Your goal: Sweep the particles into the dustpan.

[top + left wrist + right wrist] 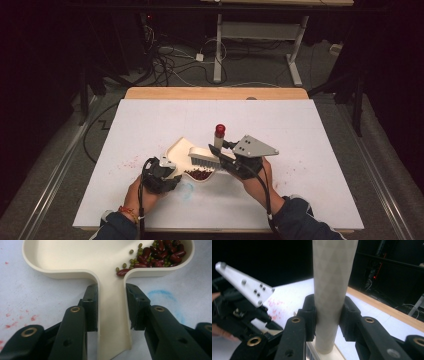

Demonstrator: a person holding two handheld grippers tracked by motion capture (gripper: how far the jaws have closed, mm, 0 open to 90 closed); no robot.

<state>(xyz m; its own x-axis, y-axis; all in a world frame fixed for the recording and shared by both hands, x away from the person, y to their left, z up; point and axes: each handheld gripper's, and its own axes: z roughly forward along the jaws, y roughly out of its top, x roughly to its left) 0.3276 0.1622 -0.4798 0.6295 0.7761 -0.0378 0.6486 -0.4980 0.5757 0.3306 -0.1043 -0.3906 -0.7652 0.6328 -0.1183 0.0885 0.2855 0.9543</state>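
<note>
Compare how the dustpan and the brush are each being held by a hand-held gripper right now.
The dustpan lies flat on the white table, its flat handle clamped by the left hand-held gripper; the brush stands bristles-down, its round handle upright in the right hand-held gripper. The dustpan holds red and green beans; the brush holds none. Both are cream-coloured and firmly gripped.

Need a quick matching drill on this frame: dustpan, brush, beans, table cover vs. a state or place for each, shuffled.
Things:
1. dustpan
2. brush
3. beans
4. table cover

States or places:
A. heaped in one corner of the pan
B. handle clamped by the left gripper
C. white, with red smudges and a blue ring mark
D. handle clamped by the right gripper, bristles down in the pan

Pairs: 1-B, 2-D, 3-A, 4-C
</note>
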